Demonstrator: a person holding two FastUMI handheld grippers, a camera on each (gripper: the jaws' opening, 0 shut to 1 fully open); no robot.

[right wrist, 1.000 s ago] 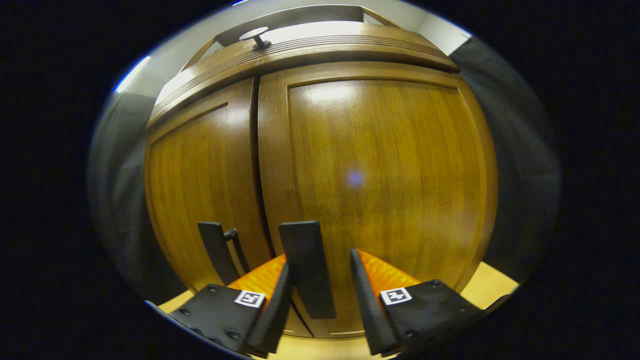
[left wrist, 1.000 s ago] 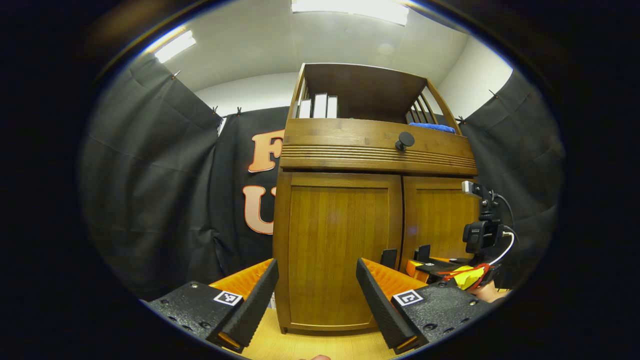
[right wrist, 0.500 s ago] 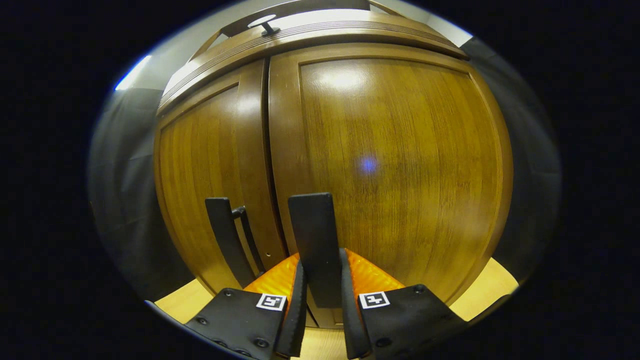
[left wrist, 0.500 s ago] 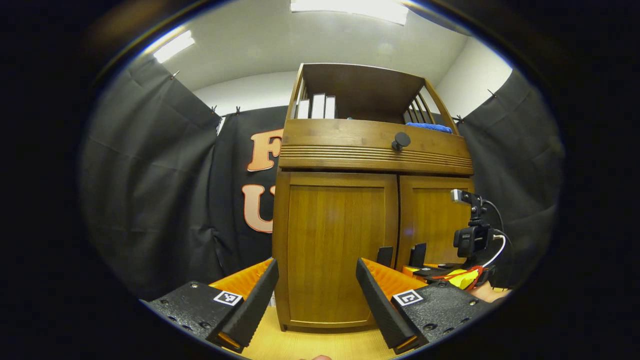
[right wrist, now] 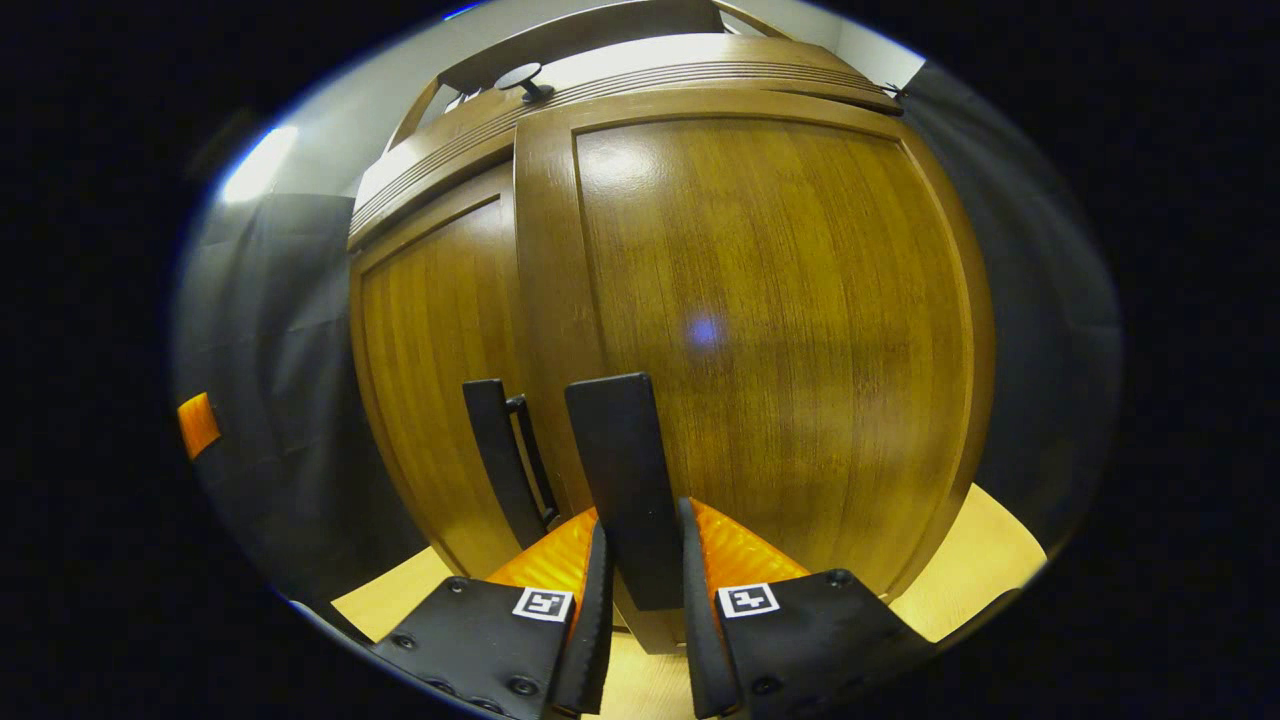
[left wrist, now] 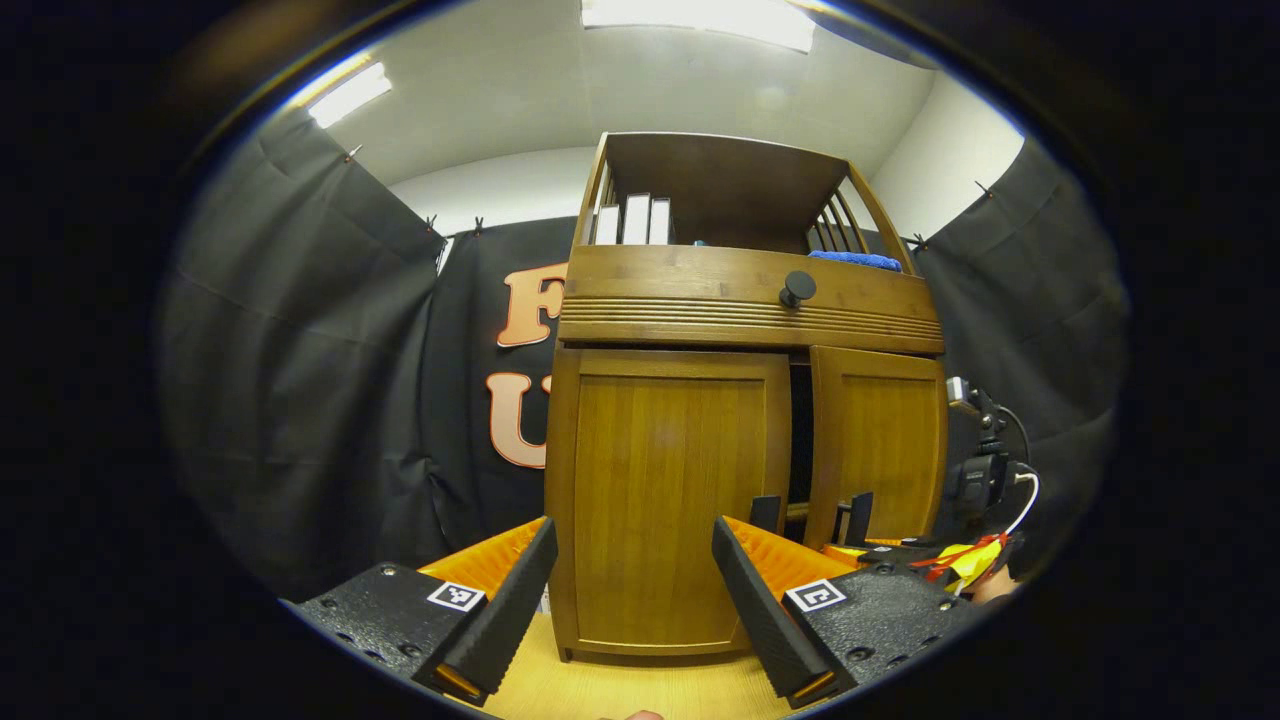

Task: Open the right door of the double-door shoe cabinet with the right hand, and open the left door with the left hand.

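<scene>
The wooden shoe cabinet (left wrist: 745,310) stands straight ahead in the left gripper view. Its left door (left wrist: 665,490) is closed, with a dark upright handle (left wrist: 766,512) at its inner edge. The right door (left wrist: 875,450) is swung out a little, and a dark gap (left wrist: 798,430) shows between the doors. My right gripper (right wrist: 642,530) is shut on the right door's handle (right wrist: 622,470), with the right door (right wrist: 790,330) close in front. The left door's handle (right wrist: 498,450) is free beside it. My left gripper (left wrist: 632,535) hangs open, short of the left door, holding nothing.
Above the doors is a drawer with a round dark knob (left wrist: 797,288). The open shelf on top holds white books (left wrist: 635,218) and a blue cloth (left wrist: 855,258). The cabinet stands on a light wooden surface (left wrist: 620,690). Black curtains hang on both sides.
My right gripper closed on the right door's handle and pulled; the door swung out, opening a dark gap between the doors. The left gripper has barely moved.
</scene>
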